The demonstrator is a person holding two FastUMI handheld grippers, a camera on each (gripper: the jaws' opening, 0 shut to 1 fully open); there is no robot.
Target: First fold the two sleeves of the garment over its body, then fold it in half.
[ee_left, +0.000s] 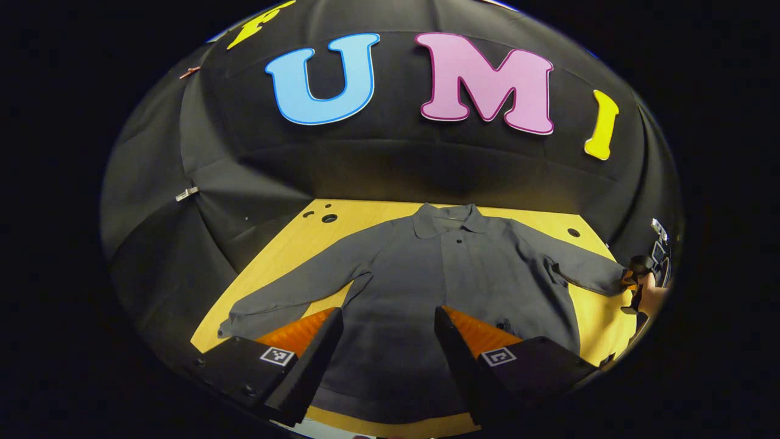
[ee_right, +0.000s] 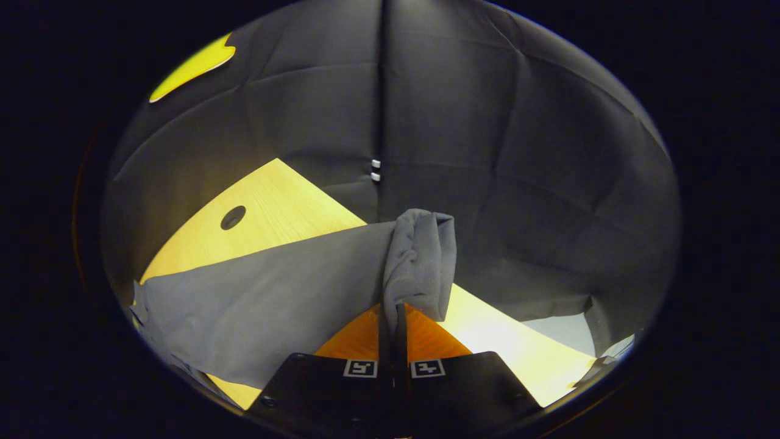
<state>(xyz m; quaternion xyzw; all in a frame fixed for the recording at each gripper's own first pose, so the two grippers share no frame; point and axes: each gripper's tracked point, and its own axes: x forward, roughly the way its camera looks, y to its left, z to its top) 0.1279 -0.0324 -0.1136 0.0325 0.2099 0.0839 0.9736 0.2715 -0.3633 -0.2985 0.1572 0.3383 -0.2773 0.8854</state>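
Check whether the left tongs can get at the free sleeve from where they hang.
Probably yes. The left tongs hang open above the shirt, and that sleeve lies flat on the table, nothing covering it.

You're in a recording booth, not a home. Black cloth walls [ee_left: 244, 183] clipped together surround your pale wooden table [ee_right: 274, 201] with round holes.
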